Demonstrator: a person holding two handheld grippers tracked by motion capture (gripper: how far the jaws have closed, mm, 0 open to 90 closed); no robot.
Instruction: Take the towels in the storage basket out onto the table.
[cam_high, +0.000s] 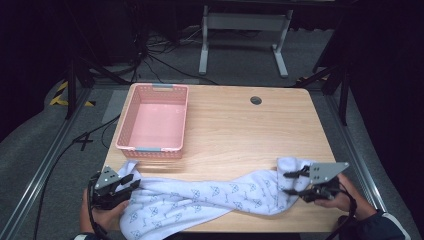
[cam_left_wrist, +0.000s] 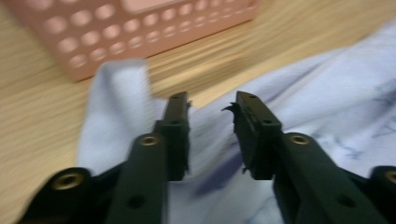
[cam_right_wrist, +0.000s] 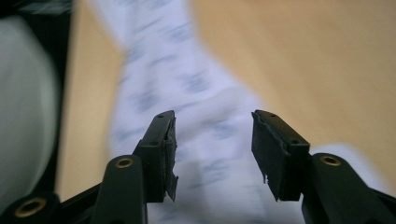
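A pale patterned towel (cam_high: 200, 197) lies stretched along the near edge of the wooden surface (cam_high: 240, 125), twisted in its middle, one end at each hand. Just beyond its left end stands an empty pink basket (cam_high: 152, 120), close to the cloth's corner. The left tool (cam_high: 127, 182) hovers over the left end, jaws parted, gripping nothing. The right tool (cam_high: 295, 182) is spread wider above the right end, likewise released.

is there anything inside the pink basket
No, in the high view the pink basket shows only its bare floor, while the patterned cloth lies on the table in front of it.
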